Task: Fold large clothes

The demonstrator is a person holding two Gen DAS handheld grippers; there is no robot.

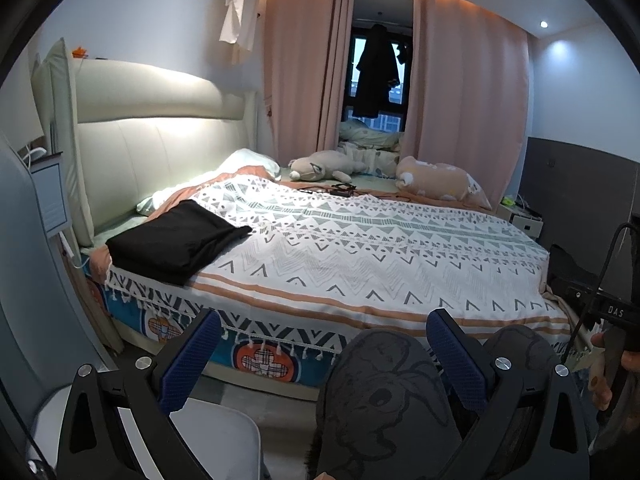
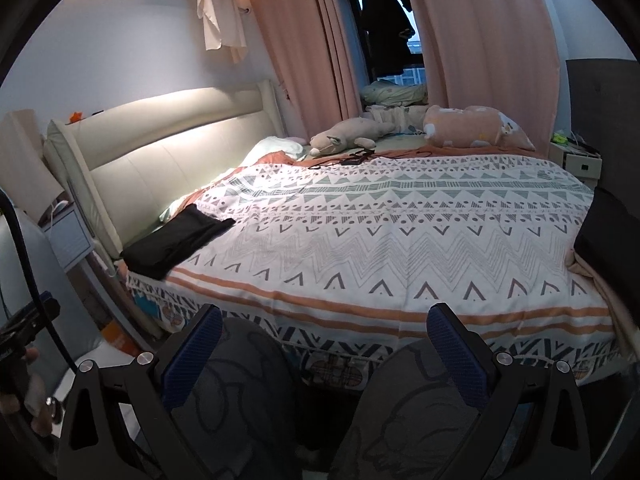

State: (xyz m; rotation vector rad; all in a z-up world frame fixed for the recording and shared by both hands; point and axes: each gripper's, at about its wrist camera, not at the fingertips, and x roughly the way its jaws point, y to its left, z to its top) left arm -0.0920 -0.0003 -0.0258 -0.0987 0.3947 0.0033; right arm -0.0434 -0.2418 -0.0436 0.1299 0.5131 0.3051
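A folded black garment (image 1: 178, 240) lies on the near left corner of the bed, close to the headboard; the right wrist view shows the folded black garment (image 2: 176, 242) at the same corner. More dark cloth (image 2: 604, 232) rests at the bed's right edge. My left gripper (image 1: 322, 356) is open, held off the bed's near side above the person's patterned knees, with nothing between its blue pads. My right gripper (image 2: 324, 350) is open too, likewise short of the bed and holding nothing.
The bed (image 1: 360, 240) has a white, grey and orange patterned cover. A plush toy (image 1: 324, 166), a peach pillow (image 1: 440, 184) and black cables (image 1: 340, 190) lie at its far side. A nightstand (image 2: 576, 160) stands on the right, a white chair (image 1: 216, 432) at lower left.
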